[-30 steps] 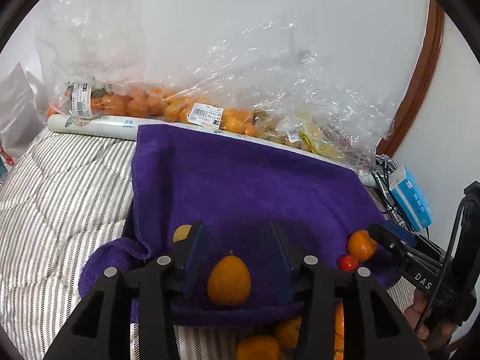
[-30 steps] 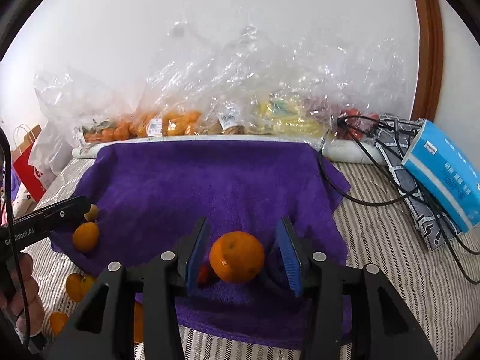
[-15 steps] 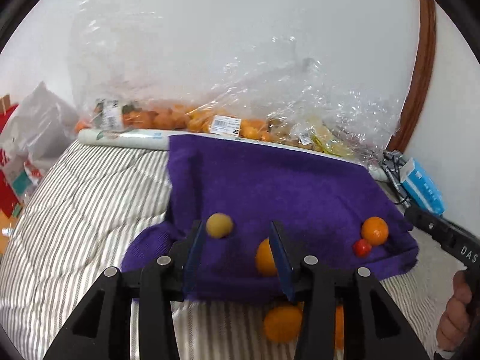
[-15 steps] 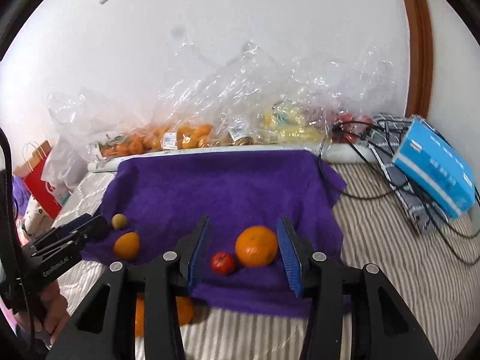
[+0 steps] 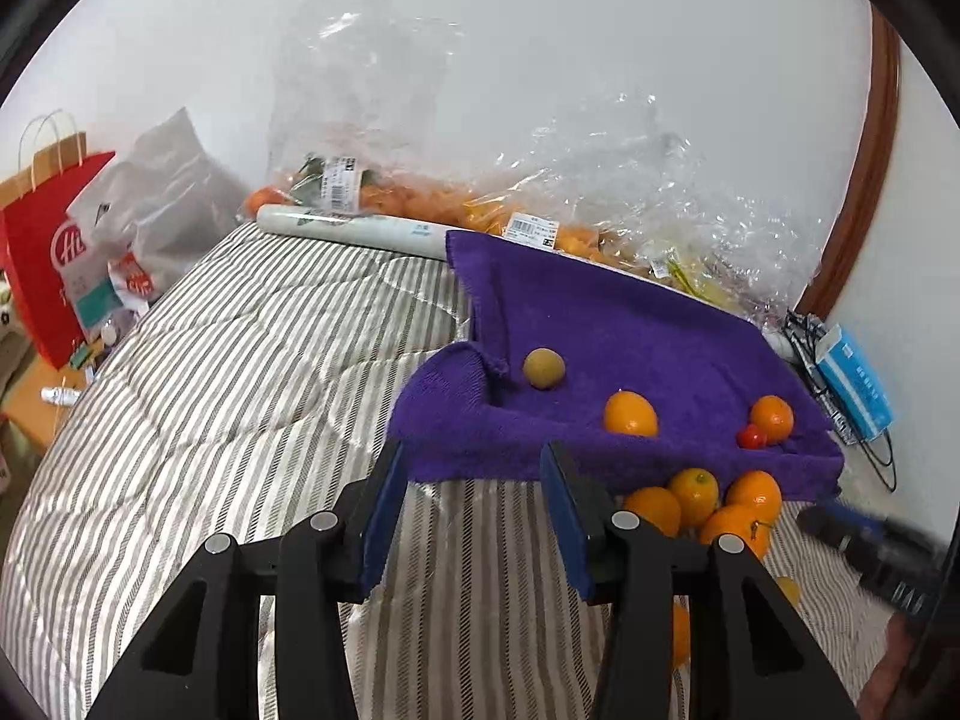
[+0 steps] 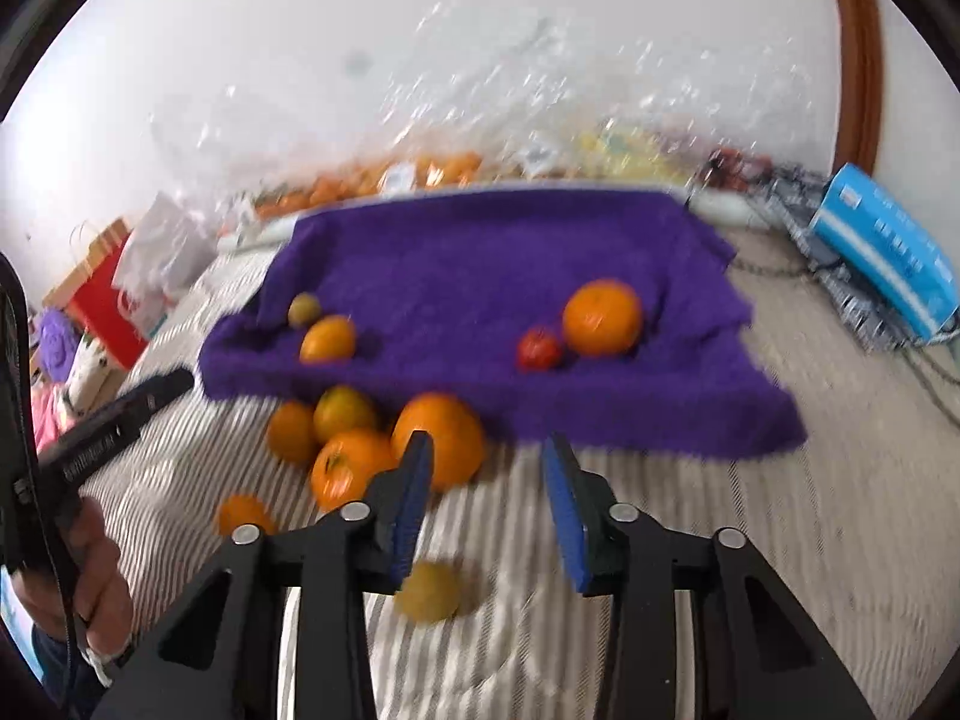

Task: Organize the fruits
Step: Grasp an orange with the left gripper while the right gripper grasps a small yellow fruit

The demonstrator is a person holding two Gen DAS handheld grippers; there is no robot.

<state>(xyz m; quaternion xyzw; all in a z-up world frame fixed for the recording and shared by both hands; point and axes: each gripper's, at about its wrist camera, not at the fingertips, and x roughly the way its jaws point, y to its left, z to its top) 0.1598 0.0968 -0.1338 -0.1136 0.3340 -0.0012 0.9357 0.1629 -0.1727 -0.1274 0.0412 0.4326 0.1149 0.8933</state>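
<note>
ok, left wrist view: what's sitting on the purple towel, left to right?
Brownish-green round fruit → orange citrus → small red tomato → round orange, touching the tomato. All four rest on the purple towel; the pile of oranges below its front edge lies on the striped bedding, not the towel.

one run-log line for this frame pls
left gripper: open, empty | right gripper: closing, empty | purple towel: four fruits on it | orange pile: off towel, on striped bedding

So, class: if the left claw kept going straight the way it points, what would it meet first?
Probably the striped quilt, just short of the near edge of the purple towel. The left claw holds nothing, and depth is unclear here.
</note>
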